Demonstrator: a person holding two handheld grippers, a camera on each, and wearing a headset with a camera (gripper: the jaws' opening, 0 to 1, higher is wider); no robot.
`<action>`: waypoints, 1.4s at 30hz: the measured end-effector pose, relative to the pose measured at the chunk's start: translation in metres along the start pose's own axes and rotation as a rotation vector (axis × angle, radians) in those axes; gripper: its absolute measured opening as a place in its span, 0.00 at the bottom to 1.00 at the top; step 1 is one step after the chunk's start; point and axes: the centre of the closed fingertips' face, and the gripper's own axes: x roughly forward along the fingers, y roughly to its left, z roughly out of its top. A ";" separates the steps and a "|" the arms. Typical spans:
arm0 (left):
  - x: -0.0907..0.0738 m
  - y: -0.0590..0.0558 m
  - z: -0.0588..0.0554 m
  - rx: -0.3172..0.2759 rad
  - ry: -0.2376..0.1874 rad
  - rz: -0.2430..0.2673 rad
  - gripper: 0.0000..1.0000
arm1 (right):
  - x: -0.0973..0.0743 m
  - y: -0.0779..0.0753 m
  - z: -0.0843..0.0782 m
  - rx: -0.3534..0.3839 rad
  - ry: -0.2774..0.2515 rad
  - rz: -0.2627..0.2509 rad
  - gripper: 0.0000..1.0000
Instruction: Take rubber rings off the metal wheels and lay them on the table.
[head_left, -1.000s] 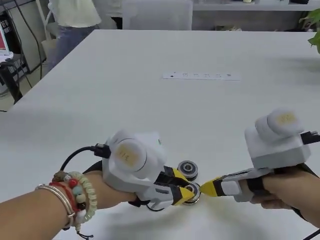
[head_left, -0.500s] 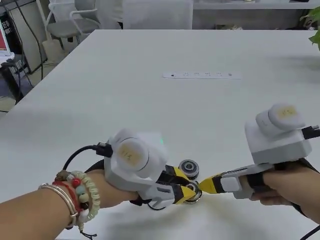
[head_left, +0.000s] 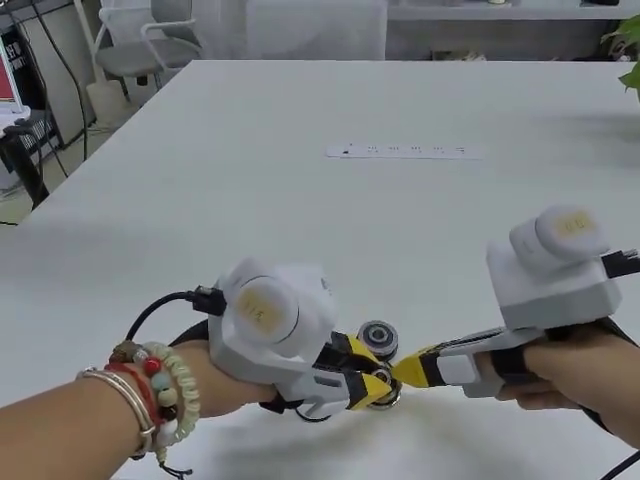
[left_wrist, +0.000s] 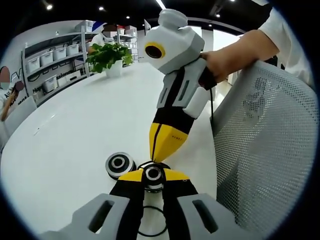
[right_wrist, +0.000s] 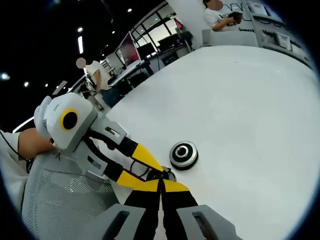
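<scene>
Two metal wheels lie close together near the front edge of the white counter (head_left: 300, 200). At the clamped wheel (left_wrist: 153, 175), the left tool (left_wrist: 153, 178) has its yellow tips closed in from either side, gripping the wheel against the counter. The free wheel (left_wrist: 120, 164) lies flat just beside it, apart from both tools, with its dark rubber band around the rim.

From the opposite side, the right tool (head_left: 400, 372) points at the clamped wheel. Its jaws are drawn together to a single yellow point that touches the wheel's rim in the left gripper view. I cannot tell whether it has rubber pinched between them. In the right gripper view its tips (right_wrist: 161, 183) meet right at the wheel, with the left tool's jaws angling in from the left.

One loose rubber ring (left_wrist: 150, 234), thin and black, lies flat on the counter beneath the body of the left tool, behind its tips.

A hand grips each tool; the left wrist wears beaded bracelets (head_left: 150, 395). Farther back on the counter, well apart from the work, lies a white power strip (head_left: 402, 152).
</scene>
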 end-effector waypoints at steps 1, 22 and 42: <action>0.000 0.000 0.000 0.002 0.000 -0.003 0.08 | 0.000 0.002 0.000 0.008 -0.003 0.012 0.00; -0.003 -0.007 0.007 0.030 0.027 -0.036 0.16 | -0.003 -0.006 0.001 -0.003 -0.004 0.000 0.00; -0.094 -0.005 0.038 0.025 -0.017 -0.028 0.66 | -0.021 0.004 0.023 -0.008 -0.086 0.019 0.00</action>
